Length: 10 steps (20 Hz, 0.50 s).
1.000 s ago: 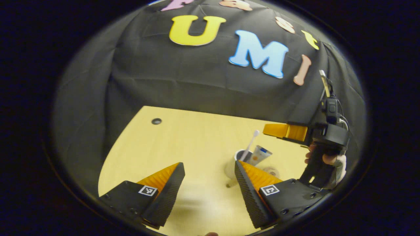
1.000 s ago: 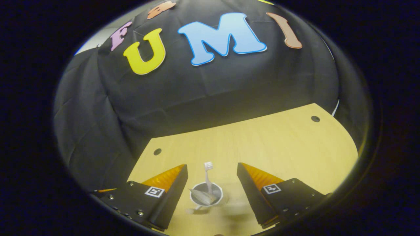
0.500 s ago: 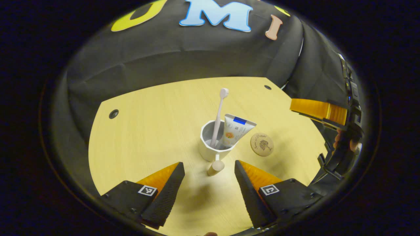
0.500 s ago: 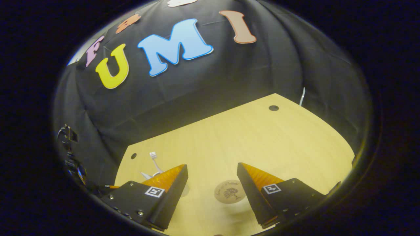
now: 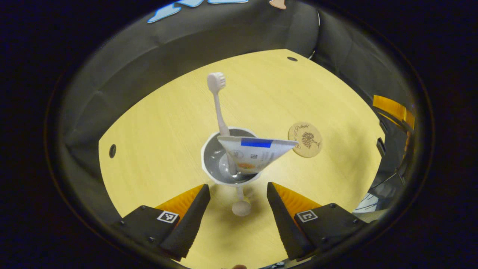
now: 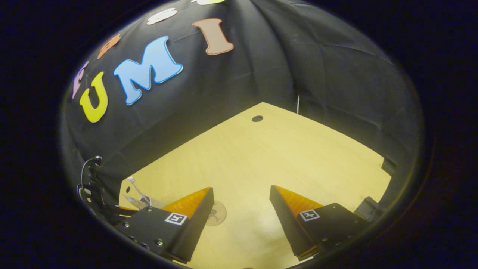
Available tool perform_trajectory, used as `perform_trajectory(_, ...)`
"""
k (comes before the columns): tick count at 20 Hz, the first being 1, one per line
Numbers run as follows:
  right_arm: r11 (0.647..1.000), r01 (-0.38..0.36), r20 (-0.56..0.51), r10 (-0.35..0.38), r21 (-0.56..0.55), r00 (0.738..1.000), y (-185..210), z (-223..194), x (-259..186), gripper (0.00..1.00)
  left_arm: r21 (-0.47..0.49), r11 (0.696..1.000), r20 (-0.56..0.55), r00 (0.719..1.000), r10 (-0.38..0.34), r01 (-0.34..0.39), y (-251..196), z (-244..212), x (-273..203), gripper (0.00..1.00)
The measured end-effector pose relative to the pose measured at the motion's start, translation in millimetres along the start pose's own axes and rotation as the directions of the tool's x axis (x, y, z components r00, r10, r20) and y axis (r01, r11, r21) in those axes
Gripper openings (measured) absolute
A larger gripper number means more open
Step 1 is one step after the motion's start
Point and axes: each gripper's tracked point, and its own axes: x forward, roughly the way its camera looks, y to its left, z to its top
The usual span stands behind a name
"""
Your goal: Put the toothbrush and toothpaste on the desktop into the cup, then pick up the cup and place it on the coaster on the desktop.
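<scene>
A white cup (image 5: 216, 158) stands on the wooden table (image 5: 164, 123). In it stand a white toothbrush (image 5: 217, 97), head up, and a white toothpaste tube (image 5: 257, 153) with a blue stripe. The cup's handle knob (image 5: 241, 207) points toward me. My left gripper (image 5: 237, 186) hovers open just above and short of the cup, and the handle lies between its fingers without touching them. A round wooden coaster (image 5: 305, 134) lies to the right of the cup. My right gripper (image 6: 242, 188) is open and empty over the table, with the coaster (image 6: 218, 213) partly behind its left finger.
Part of the right gripper (image 5: 392, 108) shows at the table's right edge in the left gripper view. The toothbrush (image 6: 136, 188) and the left gripper's body (image 6: 93, 186) show far left in the right gripper view. Small dark holes (image 6: 257, 118) mark the table's corners.
My left gripper has moved in over the cup and tilted down, so the cup now looms large. The right gripper has swung rightward, away from the cup and past the coaster.
</scene>
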Motion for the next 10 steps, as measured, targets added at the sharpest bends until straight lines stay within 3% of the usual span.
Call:
perform_trajectory(2,1.0,0.024,-0.003,-0.023,0.011,1.0,-13,-3,-2,0.93,0.015,1.0,-0.045,0.999,0.008,-0.007,2,-4,4,1.0)
perform_trajectory(8,0.998,0.055,-0.023,-0.054,0.042,0.998,-32,-6,1,0.93,0.049,0.998,-0.148,0.988,0.032,-0.025,9,-10,18,0.96)
perform_trajectory(10,0.997,0.054,-0.03,-0.053,0.046,0.998,-30,-8,3,0.93,0.054,0.999,-0.148,0.989,0.004,0.004,3,-9,23,0.95)
